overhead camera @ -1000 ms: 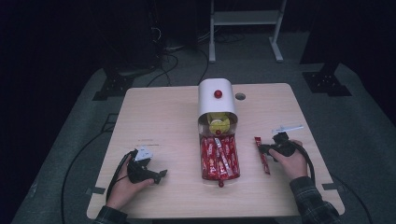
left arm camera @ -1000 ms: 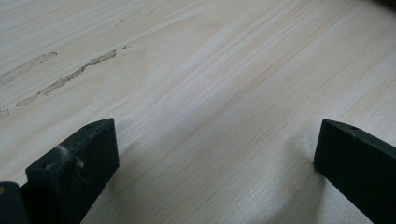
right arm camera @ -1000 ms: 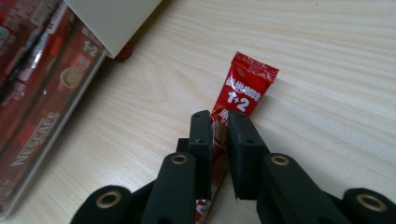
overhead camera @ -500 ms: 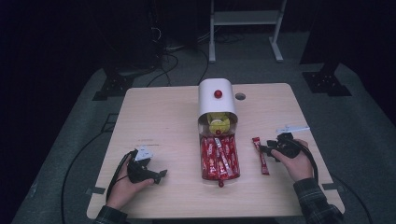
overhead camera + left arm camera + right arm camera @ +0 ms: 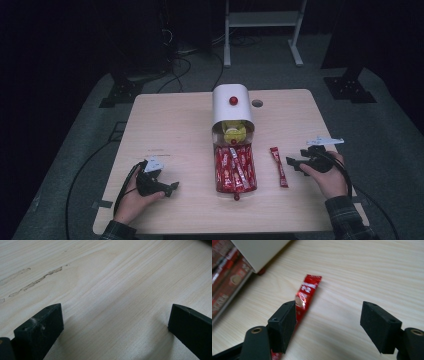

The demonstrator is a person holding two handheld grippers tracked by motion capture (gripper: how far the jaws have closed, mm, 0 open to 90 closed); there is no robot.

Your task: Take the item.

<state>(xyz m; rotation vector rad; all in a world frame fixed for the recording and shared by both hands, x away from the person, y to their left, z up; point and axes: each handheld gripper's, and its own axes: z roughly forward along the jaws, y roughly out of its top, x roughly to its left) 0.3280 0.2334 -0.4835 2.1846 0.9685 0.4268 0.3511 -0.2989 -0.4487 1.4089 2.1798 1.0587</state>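
Right gripper [image 5: 295, 165] spread wide, holding nothing, at table's [image 5: 170, 125] right side. Red sachet [image 5: 279, 166] lies flat just left of it, apart from tray of red sachets [image 5: 234, 169], under white dispenser [image 5: 232, 112]. Long axis runs toward and away from person, roughly crosswise to jaw gap. Right hand [image 5: 327, 172] nearer; left gripper [image 5: 167, 188] well apart, spread over bare wood. Printing on sachet [image 5: 307, 291] too blurred to read.

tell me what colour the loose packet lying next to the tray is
Red, with white lettering. The loose packet shows best in the right gripper view, flat on the table.
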